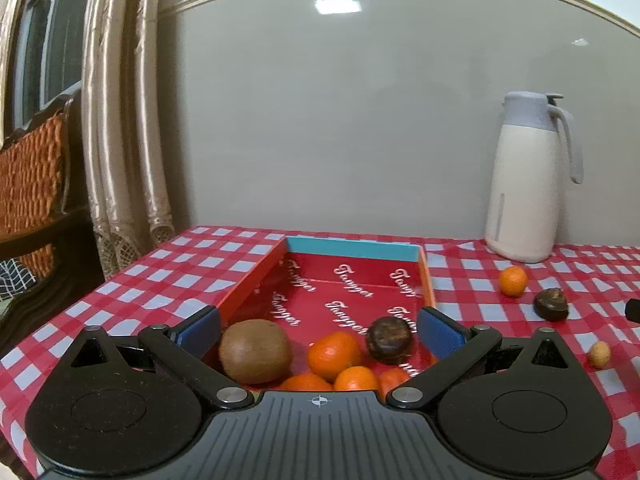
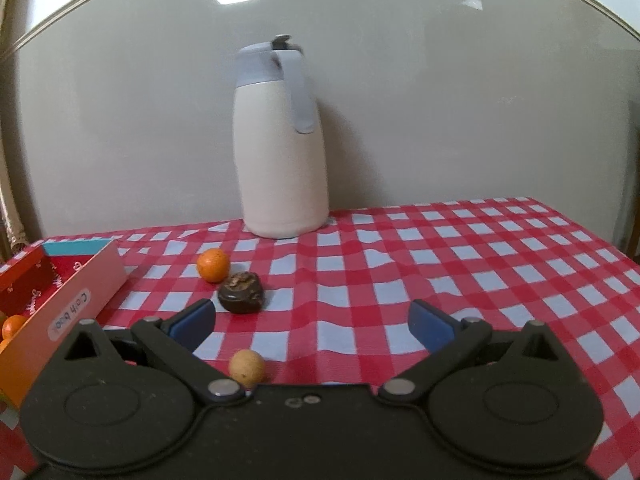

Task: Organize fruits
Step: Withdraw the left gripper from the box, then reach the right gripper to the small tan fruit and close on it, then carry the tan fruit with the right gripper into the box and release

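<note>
My left gripper (image 1: 319,326) hangs open over the near end of a red box (image 1: 424,258) with orange walls and a blue far wall. Inside it lie a kiwi (image 1: 255,351), several tangerines (image 1: 334,354) and a dark brown fruit (image 1: 390,339), none touched by the pads. On the checked cloth, right of the box, rest a tangerine (image 2: 213,265), a dark brown fruit (image 2: 241,293) and a small tan fruit (image 2: 247,367). My right gripper (image 2: 312,326) is open above the cloth with the tan fruit near its left finger (image 2: 194,322); nothing is between its fingers.
A cream jug (image 2: 280,140) with a grey lid and handle stands against the wall at the back of the table. A curtain (image 1: 120,120) and a wicker chair (image 1: 32,176) are left of the table. The table's right edge (image 2: 592,236) shows in the right wrist view.
</note>
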